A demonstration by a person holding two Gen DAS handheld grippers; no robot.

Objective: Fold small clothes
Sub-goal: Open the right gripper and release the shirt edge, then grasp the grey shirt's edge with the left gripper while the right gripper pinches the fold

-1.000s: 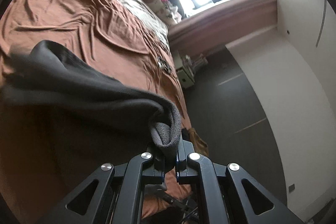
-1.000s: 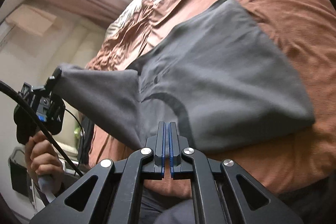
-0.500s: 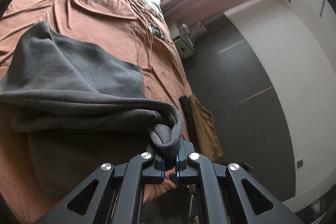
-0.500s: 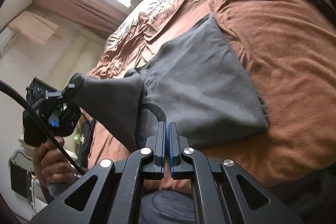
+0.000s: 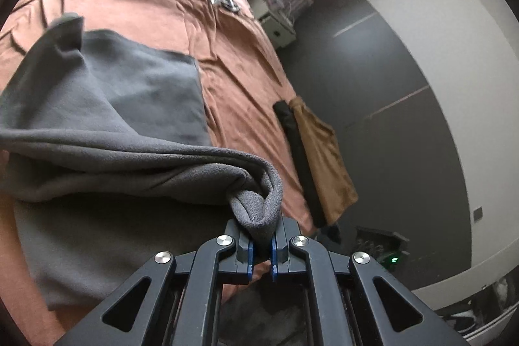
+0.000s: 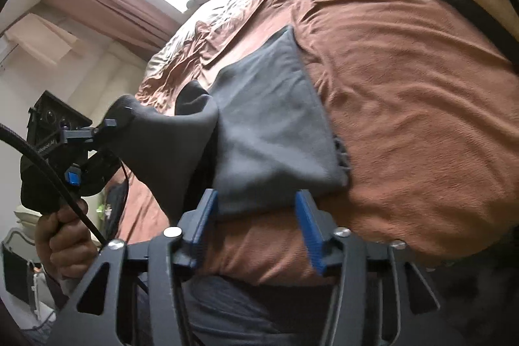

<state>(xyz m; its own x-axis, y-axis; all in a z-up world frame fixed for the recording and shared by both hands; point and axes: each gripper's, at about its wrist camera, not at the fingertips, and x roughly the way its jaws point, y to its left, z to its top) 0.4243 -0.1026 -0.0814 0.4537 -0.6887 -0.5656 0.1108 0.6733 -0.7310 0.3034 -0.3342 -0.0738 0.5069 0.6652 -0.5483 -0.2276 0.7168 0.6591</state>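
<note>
L gripper point(image 5: 261, 244) clamping grey garment point(image 5: 129, 158)

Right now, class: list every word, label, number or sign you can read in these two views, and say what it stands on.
No text can be read.
White lettering on the black body of the left tool: too blurred to read.
</note>
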